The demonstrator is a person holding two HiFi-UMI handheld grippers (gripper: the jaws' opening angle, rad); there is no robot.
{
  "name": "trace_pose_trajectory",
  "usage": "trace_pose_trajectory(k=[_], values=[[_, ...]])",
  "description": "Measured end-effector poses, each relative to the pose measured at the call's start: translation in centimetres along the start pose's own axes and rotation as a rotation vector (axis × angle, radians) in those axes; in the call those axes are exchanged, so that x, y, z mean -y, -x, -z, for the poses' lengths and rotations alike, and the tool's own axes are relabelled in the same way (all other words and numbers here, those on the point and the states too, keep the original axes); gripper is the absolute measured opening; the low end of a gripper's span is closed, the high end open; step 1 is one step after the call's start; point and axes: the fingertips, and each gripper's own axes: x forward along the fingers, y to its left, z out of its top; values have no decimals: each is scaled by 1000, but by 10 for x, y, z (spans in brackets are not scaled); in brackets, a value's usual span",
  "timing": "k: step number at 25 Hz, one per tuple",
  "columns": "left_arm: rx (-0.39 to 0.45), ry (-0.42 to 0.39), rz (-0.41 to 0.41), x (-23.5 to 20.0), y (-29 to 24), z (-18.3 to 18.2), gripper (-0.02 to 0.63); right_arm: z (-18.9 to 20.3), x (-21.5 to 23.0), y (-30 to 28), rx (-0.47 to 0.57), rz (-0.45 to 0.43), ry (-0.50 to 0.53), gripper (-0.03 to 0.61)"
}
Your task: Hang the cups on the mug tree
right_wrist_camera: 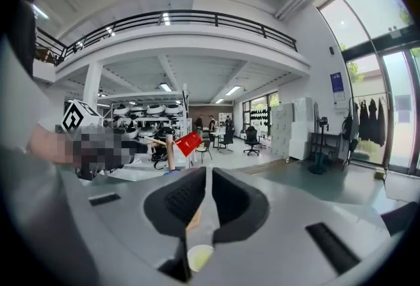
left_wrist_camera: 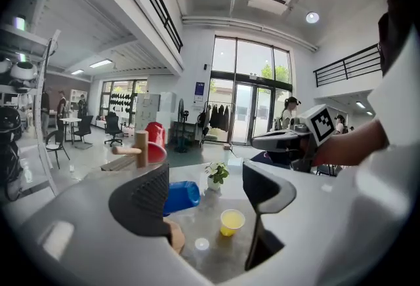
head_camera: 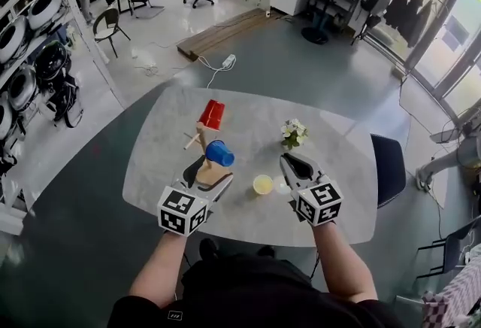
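Note:
The wooden mug tree stands on the left half of the marble table. A red cup hangs on its far side and a blue cup on its near side. A yellow cup sits upright on the table between my grippers. My left gripper is open and empty just in front of the tree's base; through its jaws I see the blue cup and the yellow cup. My right gripper is shut on nothing, to the right of the yellow cup.
A small potted plant stands on the table beyond the right gripper. A small pale disc lies on the table near the yellow cup. A dark chair stands at the table's right edge. Around the table are grey floor, shelves and office chairs.

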Motion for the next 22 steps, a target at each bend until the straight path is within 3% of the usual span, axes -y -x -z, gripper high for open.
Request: trace_pose_trajectory(k=[8,13,22], values=[[-11,1,-107,54,-46,-7,353,42,72,63,2,-6,-73,28],[-18,-26,-86,78,-75,-18,347,36,107,74,37,41,-86,14],[-19,-44,-23,87,-105,-20,338,38,125,76,17,102,-109,12]])
